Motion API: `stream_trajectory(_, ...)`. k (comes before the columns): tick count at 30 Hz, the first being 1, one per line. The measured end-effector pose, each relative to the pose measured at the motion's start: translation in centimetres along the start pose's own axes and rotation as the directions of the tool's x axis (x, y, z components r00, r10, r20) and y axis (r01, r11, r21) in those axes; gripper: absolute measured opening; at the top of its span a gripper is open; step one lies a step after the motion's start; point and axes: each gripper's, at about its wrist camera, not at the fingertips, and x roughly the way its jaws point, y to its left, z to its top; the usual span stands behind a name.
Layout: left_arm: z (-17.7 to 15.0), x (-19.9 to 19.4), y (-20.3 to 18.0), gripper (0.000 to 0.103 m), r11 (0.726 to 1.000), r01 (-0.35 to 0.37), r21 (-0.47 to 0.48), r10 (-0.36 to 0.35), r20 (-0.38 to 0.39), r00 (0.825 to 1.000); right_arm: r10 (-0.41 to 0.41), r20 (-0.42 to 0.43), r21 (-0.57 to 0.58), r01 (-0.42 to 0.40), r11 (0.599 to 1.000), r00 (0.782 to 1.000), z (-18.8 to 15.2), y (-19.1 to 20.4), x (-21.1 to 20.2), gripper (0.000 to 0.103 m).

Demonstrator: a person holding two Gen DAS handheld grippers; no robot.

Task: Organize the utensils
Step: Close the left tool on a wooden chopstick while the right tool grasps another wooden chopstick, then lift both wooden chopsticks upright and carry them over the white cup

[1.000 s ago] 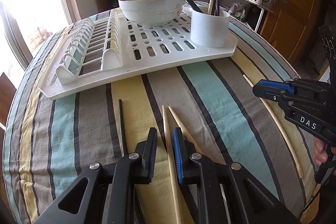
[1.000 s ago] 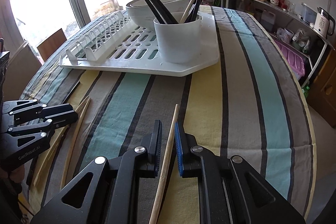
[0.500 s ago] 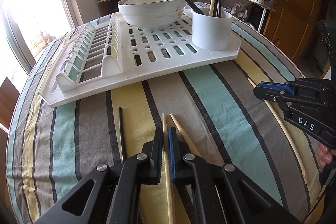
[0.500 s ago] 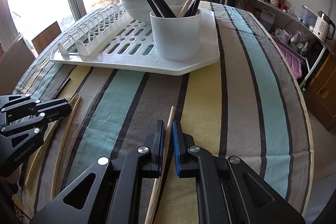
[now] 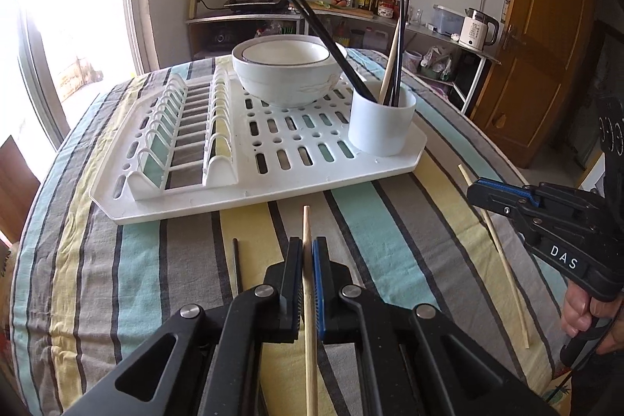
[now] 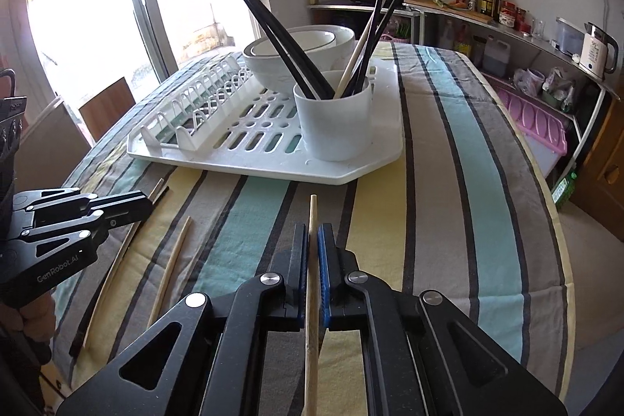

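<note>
A wooden chopstick (image 5: pixel 308 283) is clamped between the pads of the left gripper (image 5: pixel 308 260), its tip pointed toward the white drying rack (image 5: pixel 273 190). A second wooden chopstick (image 6: pixel 312 283) is clamped likewise in the right gripper (image 6: pixel 312 252), in front of the rack. Black and wooden chopsticks are held upright in a white cup (image 6: pixel 335 119) on the rack's corner, beside stacked bowls (image 5: pixel 284 73). A loose chopstick (image 6: pixel 171 264) and a black chopstick (image 5: pixel 236 264) are seen on the striped tablecloth (image 6: pixel 448 182) in front of the rack.

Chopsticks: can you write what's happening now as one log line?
left gripper: shut on pale wooden chopstick | right gripper: shut on second wooden chopstick | white round utensil cup: on white plastic drying rack
</note>
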Motion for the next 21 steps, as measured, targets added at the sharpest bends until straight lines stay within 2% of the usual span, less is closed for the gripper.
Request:
stream_trajectory(5, 1.5, -3.0, 0.2, 0.005, 1.0, 0.016, -0.01, -0.015, 0.083, 0.996, 0.018, 0.092, 0.021, -0.02, 1.0, 0.996, 1.2, 0.0, -2.6, 0.005)
stream_trajectory(11, 2.4, -5.7, 0.3, 0.005, 1.0, 0.021, -0.016, -0.018, 0.146, 0.989, 0.023, 0.174, 0.019, -0.026, 0.999, 0.984, 2.0, 0.3, -5.4, 0.005)
stream_trajectory(21, 1.8, -9.2, 0.6, 0.005, 0.999, 0.034, -0.023, -0.028, 0.214, 0.976, 0.031, 0.251, 0.004, -0.033, 0.999, 0.968, 1.4, 1.3, -8.8, 0.005)
